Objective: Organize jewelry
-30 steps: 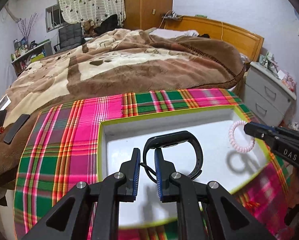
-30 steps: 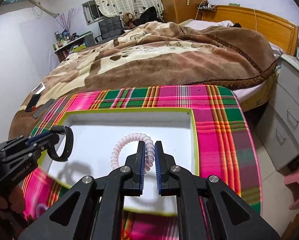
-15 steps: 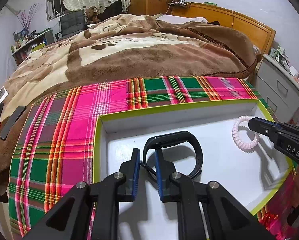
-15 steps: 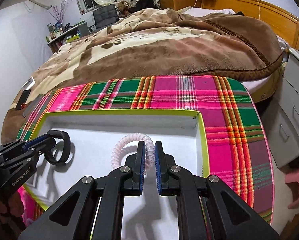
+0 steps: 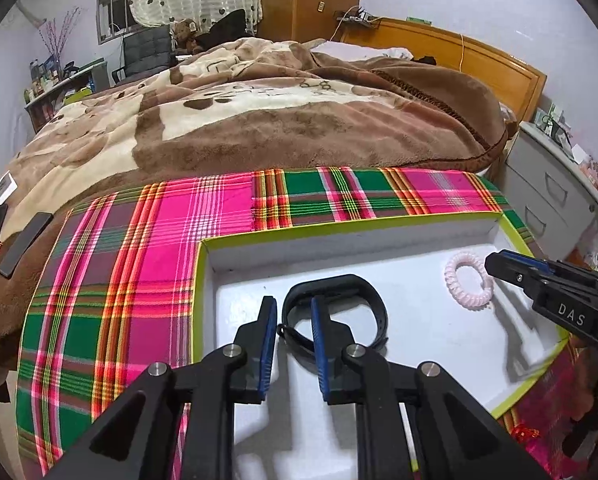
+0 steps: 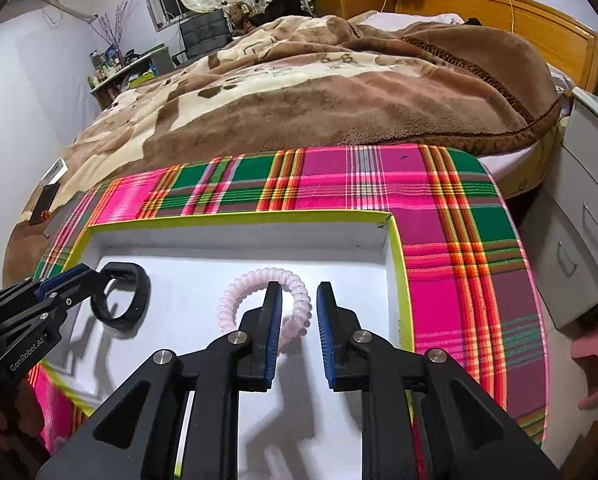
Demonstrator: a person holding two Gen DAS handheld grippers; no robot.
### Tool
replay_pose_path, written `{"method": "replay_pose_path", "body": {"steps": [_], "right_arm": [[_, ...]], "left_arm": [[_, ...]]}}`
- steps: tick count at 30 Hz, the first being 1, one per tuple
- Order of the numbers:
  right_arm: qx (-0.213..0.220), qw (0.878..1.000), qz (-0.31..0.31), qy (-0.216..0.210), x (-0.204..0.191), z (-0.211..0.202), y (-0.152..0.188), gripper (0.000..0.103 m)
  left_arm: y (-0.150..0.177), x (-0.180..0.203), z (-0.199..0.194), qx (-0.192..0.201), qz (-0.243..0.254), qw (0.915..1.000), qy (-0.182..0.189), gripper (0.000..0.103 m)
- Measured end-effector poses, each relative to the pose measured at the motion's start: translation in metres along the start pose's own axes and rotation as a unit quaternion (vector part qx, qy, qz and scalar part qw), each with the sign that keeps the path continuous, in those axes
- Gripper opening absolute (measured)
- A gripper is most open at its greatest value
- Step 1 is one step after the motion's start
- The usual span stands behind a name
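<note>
I see white tray (image 6: 235, 240) on plaid cloth (image 6: 451, 216), frame centre. My left gripper (image 5: 293, 316) spread, black band (image 5: 363, 292) lying inside tray. Right gripper (image 6: 297, 300) spread, pink coil bracelet (image 6: 251, 284) inside tray too.

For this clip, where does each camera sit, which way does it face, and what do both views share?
Left wrist: rides the left gripper, looking along its open fingers at the black band in the white tray; the right gripper enters at right.
Right wrist: rides the right gripper, open around the pink coil tie; the left gripper enters at left.
Shared: tray, both pieces, plaid cloth, bed beyond.
</note>
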State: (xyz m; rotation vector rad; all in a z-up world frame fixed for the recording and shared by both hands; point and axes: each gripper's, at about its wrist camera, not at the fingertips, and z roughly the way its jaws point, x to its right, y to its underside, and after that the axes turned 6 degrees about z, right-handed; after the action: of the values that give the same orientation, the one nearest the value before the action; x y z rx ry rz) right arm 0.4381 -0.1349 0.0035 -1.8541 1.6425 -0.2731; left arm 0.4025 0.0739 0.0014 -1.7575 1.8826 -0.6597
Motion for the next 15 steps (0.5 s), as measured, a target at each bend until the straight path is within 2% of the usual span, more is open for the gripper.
{"method": "replay_pose_path", "body": {"steps": [6,15], "right_arm": [[0.028,1.0,-0.012,-0.009,-0.009,-0.036,0.012,0.019],[0.091,0.995,-0.029,-0.025,-0.022,-0.119,0.063,0.019]], "left_arm": [[0.01,0.002,-0.029,0.019,-0.003,0.9998,-0.006,0.017],[0.05,0.014,-0.111,0.079,0.001,0.9969,-0.002,0.017]]}}
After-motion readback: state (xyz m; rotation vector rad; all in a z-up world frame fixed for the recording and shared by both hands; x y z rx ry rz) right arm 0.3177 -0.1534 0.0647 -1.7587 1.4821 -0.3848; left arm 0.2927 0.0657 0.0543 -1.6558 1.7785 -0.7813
